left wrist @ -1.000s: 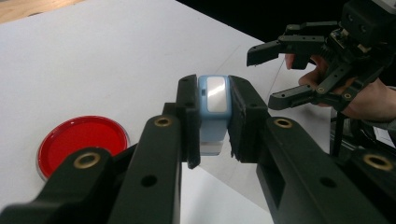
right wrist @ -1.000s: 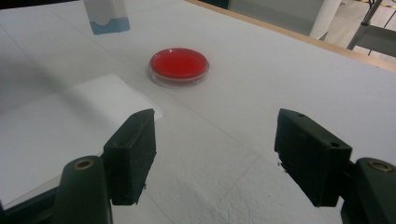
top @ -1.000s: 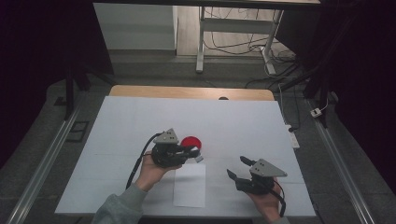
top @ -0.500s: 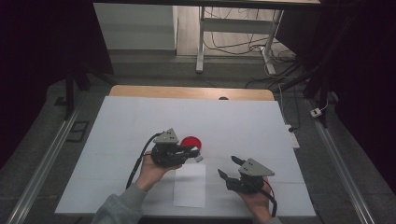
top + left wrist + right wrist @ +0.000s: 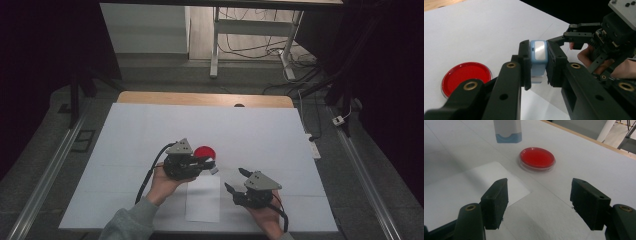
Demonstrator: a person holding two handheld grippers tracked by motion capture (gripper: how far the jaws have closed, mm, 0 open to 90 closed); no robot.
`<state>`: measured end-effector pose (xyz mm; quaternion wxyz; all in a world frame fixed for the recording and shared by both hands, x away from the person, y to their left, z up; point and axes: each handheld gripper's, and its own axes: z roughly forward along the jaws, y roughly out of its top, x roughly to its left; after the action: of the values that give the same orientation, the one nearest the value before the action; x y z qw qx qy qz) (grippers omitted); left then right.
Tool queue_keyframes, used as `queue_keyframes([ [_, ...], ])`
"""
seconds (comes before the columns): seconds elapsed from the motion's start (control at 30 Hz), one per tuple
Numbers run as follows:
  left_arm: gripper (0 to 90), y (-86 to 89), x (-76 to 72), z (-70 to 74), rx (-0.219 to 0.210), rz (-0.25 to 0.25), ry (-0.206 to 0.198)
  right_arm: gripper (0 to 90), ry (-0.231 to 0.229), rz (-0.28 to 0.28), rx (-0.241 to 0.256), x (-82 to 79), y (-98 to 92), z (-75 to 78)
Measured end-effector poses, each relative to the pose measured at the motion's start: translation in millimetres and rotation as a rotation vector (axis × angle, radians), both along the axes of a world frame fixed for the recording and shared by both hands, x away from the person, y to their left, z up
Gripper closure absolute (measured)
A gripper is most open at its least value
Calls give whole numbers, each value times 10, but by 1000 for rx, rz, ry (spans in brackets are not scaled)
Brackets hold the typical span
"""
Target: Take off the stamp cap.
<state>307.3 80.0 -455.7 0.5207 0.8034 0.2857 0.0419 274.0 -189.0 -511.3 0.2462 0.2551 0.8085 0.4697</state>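
Evidently held for stamping: left gripper (image 5: 537, 65) pinching small light-blue plastic stamp-like block (image 5: 538, 56), kept upright above white covered surface (image 5: 125, 130), near corner of white paper sheet (image 5: 202, 197). Just beside it, round red ink-pad dish (image 5: 204, 152), probably within easy reach for inking. Right gripper (image 5: 537, 202) spread wide and empty, facing dish, block hanging beyond it.

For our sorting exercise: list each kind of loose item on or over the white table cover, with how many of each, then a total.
Red round dish: 1
White paper sheet: 1
Small blue-and-white block, held in the left gripper: 1
Total: 3
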Motion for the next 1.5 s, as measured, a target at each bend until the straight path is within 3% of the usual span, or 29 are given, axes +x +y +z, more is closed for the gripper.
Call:
queue_keyframes([
  [1.5, 751, -95, -2, -97, 14, 13, 11, 322, -11, 25, -14, -5, 361, -41],
])
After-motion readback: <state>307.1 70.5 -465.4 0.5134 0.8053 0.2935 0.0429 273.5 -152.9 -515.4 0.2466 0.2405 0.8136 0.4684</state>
